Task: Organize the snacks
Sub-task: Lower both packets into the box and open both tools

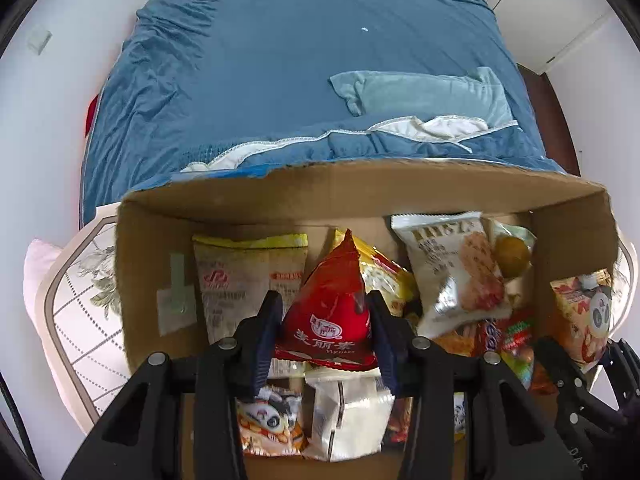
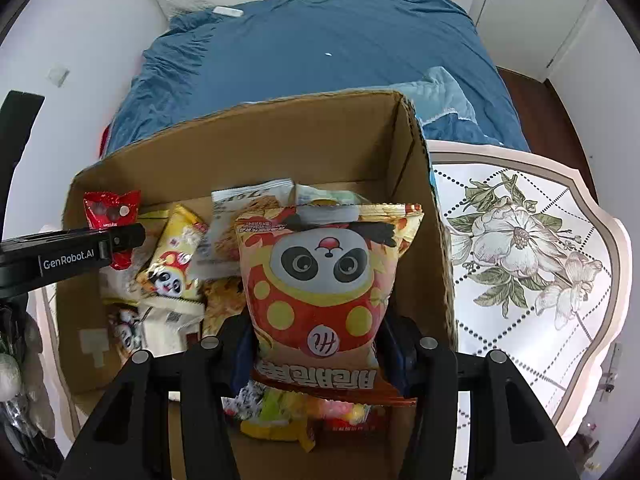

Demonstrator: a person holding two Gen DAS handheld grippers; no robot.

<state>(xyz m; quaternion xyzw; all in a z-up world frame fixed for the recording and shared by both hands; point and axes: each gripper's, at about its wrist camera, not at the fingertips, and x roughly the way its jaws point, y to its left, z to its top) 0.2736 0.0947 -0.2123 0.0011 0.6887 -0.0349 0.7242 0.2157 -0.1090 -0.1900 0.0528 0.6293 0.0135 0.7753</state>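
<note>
Left wrist view: the left gripper (image 1: pixel 327 330) is clamped on a red triangular foil snack packet (image 1: pixel 328 312) w/ white lettering, both pads pressed on its sides, held above the open brown cardboard box (image 1: pixel 360 188). Inside the box, at 11 o'clock from the packet, lies a pale yellow-topped snack bag (image 1: pixel 248 276); at 2 o'clock a white cracker bag (image 1: pixel 460 272); at 6 o'clock a small white carton (image 1: pixel 348 420). Right wrist view: the right gripper (image 2: pixel 320 354) is closed on a big orange-and-red panda-print snack bag (image 2: pixel 324 280), gripped near its bottom seam and upright over the box's right half. The box sits on a floral-patterned white tabletop (image 2: pixel 520 240), w/ a blue-covered bed (image 2: pixel 320 48) behind at 12 o'clock.
</note>
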